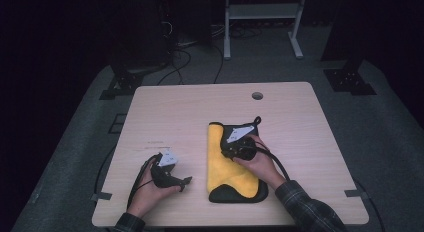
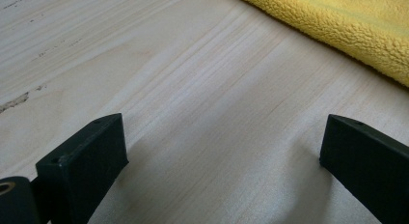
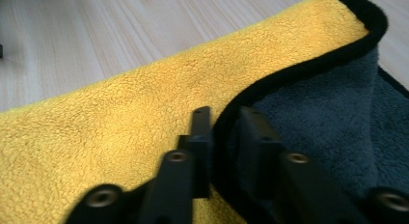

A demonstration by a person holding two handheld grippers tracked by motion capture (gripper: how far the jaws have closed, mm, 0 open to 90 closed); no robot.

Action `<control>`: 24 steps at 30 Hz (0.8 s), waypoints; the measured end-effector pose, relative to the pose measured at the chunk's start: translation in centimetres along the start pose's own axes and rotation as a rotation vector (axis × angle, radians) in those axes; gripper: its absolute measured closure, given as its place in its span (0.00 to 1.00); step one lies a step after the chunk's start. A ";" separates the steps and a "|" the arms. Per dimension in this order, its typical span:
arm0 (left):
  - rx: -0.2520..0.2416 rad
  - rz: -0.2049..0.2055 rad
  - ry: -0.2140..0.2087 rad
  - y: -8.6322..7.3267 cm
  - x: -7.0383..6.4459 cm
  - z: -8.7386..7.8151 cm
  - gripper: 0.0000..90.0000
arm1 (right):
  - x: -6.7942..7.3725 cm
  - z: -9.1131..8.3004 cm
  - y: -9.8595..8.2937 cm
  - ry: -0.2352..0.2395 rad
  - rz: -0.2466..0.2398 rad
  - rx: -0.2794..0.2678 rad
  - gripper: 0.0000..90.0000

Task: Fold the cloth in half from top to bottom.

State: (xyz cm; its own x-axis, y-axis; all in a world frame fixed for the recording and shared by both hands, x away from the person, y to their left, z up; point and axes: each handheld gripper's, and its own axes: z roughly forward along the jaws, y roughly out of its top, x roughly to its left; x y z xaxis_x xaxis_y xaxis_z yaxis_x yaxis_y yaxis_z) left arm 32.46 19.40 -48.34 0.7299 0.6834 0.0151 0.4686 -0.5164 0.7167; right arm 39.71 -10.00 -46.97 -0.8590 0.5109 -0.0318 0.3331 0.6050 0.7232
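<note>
In the right gripper view, the two black jaws of the right gripper (image 3: 225, 137) stand close together and pinch the black trimmed edge of the towel (image 3: 144, 118) between them. On one side of this edge the cloth is yellow and fluffy, on the other side it is dark grey. The yellow layer is turned over the grey one, so the black border makes a curve from the jaws up to the far corner.

In the high view, the right gripper (image 1: 239, 144) is over the middle of the towel (image 1: 220, 164), and the right hand (image 1: 262, 164) holds it from behind. The towel lies on the wooden table (image 1: 180, 107), a little to the right of the centre, as a long folded shape with a dark end near the person and a small black loop at the far corner.

The jaws of the left gripper (image 2: 224, 156) are wide apart and hold nothing; between them is bare wood. The yellow edge of the towel (image 2: 347, 26) lies beyond them, not touching. In the high view the left gripper (image 1: 167, 169) rests low at the table, to the left of the towel and apart from it, in the left hand (image 1: 147, 189).

A round hole (image 1: 257, 95) is in the table near its far edge.
</note>
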 end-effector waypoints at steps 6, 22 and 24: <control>0.001 0.000 0.001 0.0 0.0 0.0 0.02 | -0.4 -0.7 0.1 -0.015 0.024 -0.029 0.91; -0.003 0.000 0.001 0.0 0.0 0.0 0.02 | -6.7 -4.7 1.0 -0.099 0.214 -0.152 0.92; -0.002 0.000 0.002 0.0 0.0 0.0 0.02 | -7.7 -4.8 0.8 -0.124 0.239 -0.145 0.92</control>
State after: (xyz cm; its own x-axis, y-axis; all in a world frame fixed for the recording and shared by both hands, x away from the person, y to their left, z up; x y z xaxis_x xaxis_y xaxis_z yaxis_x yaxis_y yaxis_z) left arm 32.51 19.39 -48.36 0.7289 0.6844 0.0163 0.4675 -0.5150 0.7184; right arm 44.75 -16.40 -42.77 -0.7058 0.7046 0.0735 0.4534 0.3696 0.8111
